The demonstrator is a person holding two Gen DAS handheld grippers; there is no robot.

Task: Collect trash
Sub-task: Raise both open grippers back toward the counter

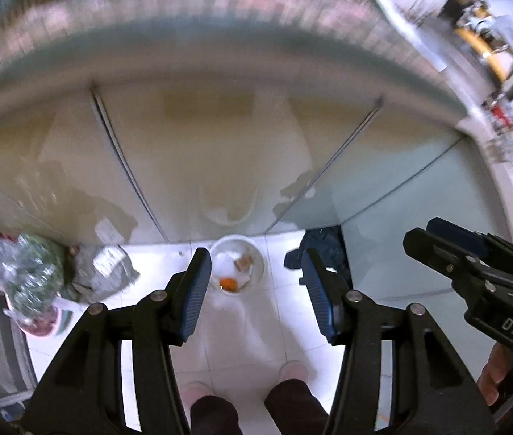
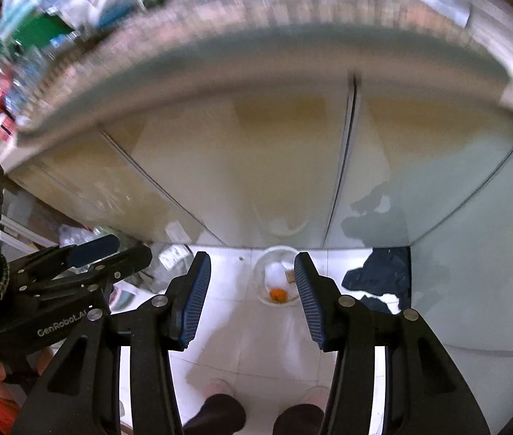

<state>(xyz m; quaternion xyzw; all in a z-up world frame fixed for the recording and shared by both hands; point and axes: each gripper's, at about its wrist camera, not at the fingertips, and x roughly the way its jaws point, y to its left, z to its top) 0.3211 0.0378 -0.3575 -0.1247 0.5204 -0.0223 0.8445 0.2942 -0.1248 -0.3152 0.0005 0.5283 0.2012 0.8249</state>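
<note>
A white trash bin (image 1: 253, 250) stands on the white tiled floor against the cabinet doors; it holds an orange peel (image 1: 228, 283), white paper and a small brown scrap. It also shows in the right wrist view (image 2: 262, 272). My left gripper (image 1: 254, 290) is open and empty, held high above the bin. My right gripper (image 2: 253, 293) is open and empty, also above the floor, with the bin between its fingers in view. Each gripper shows in the other's view, the right one (image 1: 474, 264) and the left one (image 2: 86, 253).
Beige cabinet doors (image 1: 220, 152) rise under a counter edge. A dark cloth (image 1: 323, 250) lies on the floor right of the bin. Plastic bags with greens (image 1: 35, 275) sit at the left. The person's feet in pink slippers (image 1: 292, 371) stand below.
</note>
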